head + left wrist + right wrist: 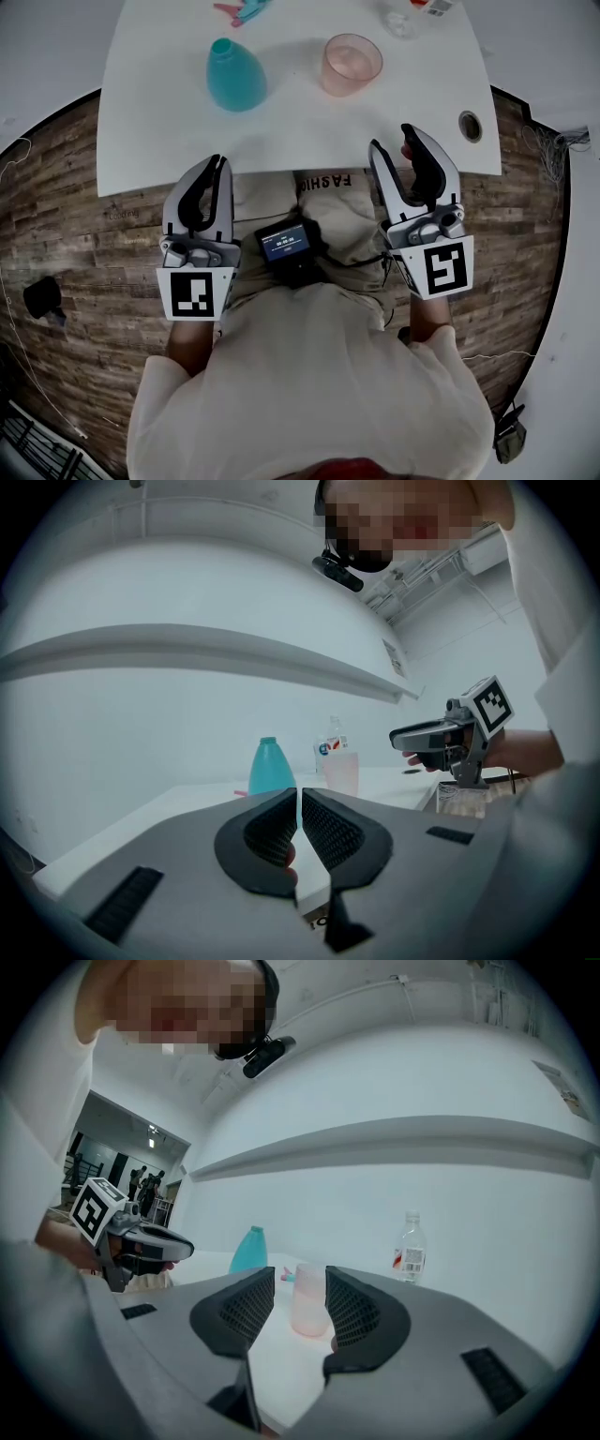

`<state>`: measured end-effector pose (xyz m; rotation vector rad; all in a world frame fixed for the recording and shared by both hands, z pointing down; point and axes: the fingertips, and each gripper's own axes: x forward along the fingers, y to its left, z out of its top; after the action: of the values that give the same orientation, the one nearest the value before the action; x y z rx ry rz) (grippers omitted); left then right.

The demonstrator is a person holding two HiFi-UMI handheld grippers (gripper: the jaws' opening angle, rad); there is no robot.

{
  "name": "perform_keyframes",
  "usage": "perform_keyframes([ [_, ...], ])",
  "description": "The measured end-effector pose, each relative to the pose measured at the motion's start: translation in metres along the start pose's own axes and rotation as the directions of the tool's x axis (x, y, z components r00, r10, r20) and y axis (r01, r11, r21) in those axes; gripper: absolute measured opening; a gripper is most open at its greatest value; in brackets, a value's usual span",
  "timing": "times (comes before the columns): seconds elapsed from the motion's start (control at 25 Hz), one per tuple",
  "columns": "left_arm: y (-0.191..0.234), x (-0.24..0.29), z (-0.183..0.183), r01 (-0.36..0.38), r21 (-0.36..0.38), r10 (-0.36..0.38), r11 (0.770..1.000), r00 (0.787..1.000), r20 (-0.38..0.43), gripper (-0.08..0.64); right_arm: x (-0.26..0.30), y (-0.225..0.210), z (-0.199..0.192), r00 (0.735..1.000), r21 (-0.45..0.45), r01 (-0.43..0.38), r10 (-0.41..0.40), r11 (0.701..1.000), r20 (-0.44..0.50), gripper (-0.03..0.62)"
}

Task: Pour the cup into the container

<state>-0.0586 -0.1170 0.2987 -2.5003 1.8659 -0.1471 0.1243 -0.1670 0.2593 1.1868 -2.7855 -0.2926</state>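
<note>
A teal container (235, 75) with an open top stands on the white table (150, 141), left of centre. To its right stands a translucent pink cup (352, 64), upright. Both grippers hover at the table's near edge, over the person's lap, apart from both objects. My left gripper (214, 167) is shut, its jaws nearly touching with nothing between them (298, 803). My right gripper (392, 141) is open a little and empty. In the right gripper view the cup (307, 1302) shows far off through the gap between the jaws, with the container (247, 1248) to its left.
A clear water bottle (410, 1246) stands at the table's far right. A pink and blue item (242, 9) lies at the back edge. A round cable hole (470, 125) sits near the table's right front corner. A small screen device (286, 244) rests on the lap.
</note>
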Motion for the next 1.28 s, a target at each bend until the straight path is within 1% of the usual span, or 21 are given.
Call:
perform_keyframes([
  [0.2,-0.002,0.004,0.006,0.009,0.011,-0.009,1.000,1.000,0.004,0.012,0.006,-0.002,0.001,1.000,0.006,-0.025,0.025,1.000,-0.013,0.186],
  [0.4,-0.001,0.007,0.009,0.015,0.023,-0.015,1.000,1.000,-0.004,0.014,0.015,-0.004,0.003,0.999,0.006,-0.037,0.038,0.999,-0.023,0.209],
  [0.6,0.004,0.011,0.012,0.009,0.013,-0.009,1.000,1.000,-0.016,0.014,0.030,-0.011,-0.004,0.996,0.024,-0.071,0.072,0.997,-0.061,0.259],
  [0.68,0.005,0.011,0.016,0.011,0.018,-0.011,1.000,1.000,-0.006,0.014,0.034,-0.012,-0.007,0.993,0.035,-0.088,0.091,0.996,-0.078,0.279],
  [0.84,0.008,0.013,0.015,0.017,0.020,-0.016,1.000,1.000,-0.017,0.014,0.049,-0.017,-0.018,0.986,0.076,-0.120,0.127,0.990,-0.110,0.302],
  [1.08,0.010,0.016,0.014,0.027,0.006,-0.027,1.000,1.000,-0.011,0.014,0.065,-0.025,-0.027,0.977,0.065,-0.142,0.150,0.988,-0.153,0.339],
  [1.28,0.009,0.016,0.011,0.031,0.003,-0.031,1.000,0.999,-0.013,0.014,0.078,-0.030,-0.035,0.962,0.100,-0.191,0.207,0.976,-0.176,0.356],
])
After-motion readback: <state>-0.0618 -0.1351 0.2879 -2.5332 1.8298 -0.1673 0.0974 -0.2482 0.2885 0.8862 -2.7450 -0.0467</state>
